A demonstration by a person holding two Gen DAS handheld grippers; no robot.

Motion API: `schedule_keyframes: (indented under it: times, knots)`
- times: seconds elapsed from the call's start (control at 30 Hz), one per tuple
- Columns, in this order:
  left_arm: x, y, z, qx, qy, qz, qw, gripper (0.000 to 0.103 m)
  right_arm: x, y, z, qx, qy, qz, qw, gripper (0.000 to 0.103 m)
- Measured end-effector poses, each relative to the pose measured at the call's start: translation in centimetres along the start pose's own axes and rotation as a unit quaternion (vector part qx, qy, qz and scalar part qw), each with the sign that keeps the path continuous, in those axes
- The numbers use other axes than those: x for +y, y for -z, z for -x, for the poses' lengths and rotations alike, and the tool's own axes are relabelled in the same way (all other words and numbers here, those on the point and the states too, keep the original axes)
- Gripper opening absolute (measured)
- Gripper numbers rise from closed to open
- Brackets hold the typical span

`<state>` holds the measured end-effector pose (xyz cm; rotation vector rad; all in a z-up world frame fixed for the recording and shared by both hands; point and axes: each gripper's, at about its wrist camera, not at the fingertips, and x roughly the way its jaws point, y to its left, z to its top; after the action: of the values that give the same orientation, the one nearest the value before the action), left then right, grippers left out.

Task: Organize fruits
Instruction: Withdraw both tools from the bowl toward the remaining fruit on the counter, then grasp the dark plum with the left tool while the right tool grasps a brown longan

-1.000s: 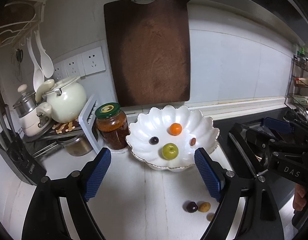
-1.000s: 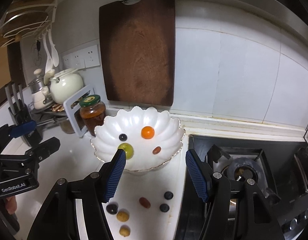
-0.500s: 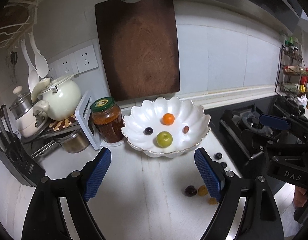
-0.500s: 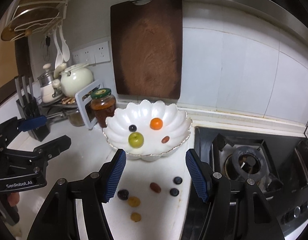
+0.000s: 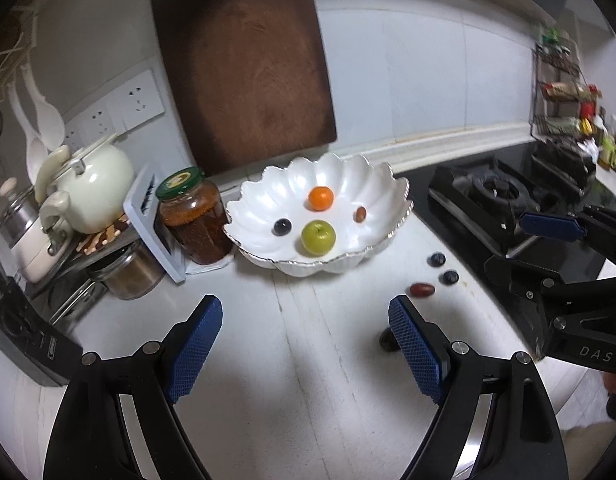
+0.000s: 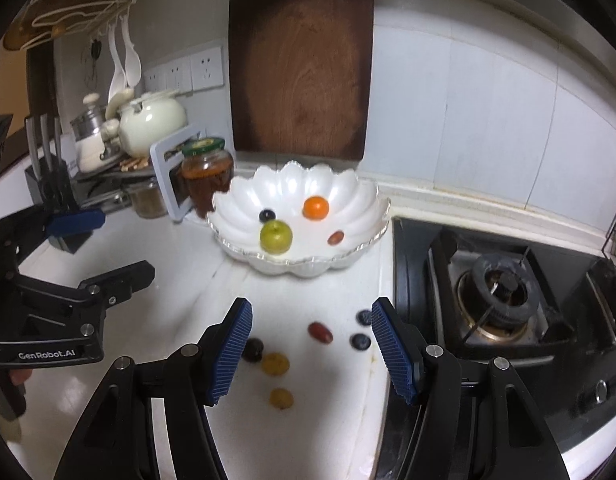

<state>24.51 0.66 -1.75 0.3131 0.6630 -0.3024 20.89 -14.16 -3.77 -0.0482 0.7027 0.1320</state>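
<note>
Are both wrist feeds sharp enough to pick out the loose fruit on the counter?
Right wrist view: slightly soft, but the loose fruit reads clearly between the fingers. Left wrist view: edges smeared, the shelf blurred; glare on the bowl; a finger hides one dark fruit.

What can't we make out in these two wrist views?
- Left wrist: dark fruit is half hidden behind the left gripper finger; the two yellow fruits are not visible at all.
- Right wrist: dark fruit is partly behind the right gripper pad.
- Both: motion blur, so the small loose fruits' kinds are unclear.
- Jar label is unreadable.
</note>
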Motion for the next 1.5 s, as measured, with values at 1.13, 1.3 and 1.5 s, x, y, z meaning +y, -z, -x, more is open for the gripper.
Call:
schedule_keyframes:
  times: [1.13, 1.3, 1.5]
  knots:
    - [-3.0, 4.7, -8.5, 0.018, 0.134, -0.162, 0.9776, 0.075, 2.3, 6.4, -6.6, 0.118, -0.008, 0.019, 0.993, 0.054]
    - [-3.7, 4.9, -9.8, 0.023, 0.158, -0.179, 0.9708, 0.070, 2.4, 6.8, -7.4, 0.132, -0.018, 0.012, 0.991, 0.048]
    - [-4.2, 5.3, -11.1, 0.036, 0.178, -0.188, 0.9652, 0.060, 2.4, 7.3, -8.2, 0.143, -0.024, 0.010, 0.989, 0.043]
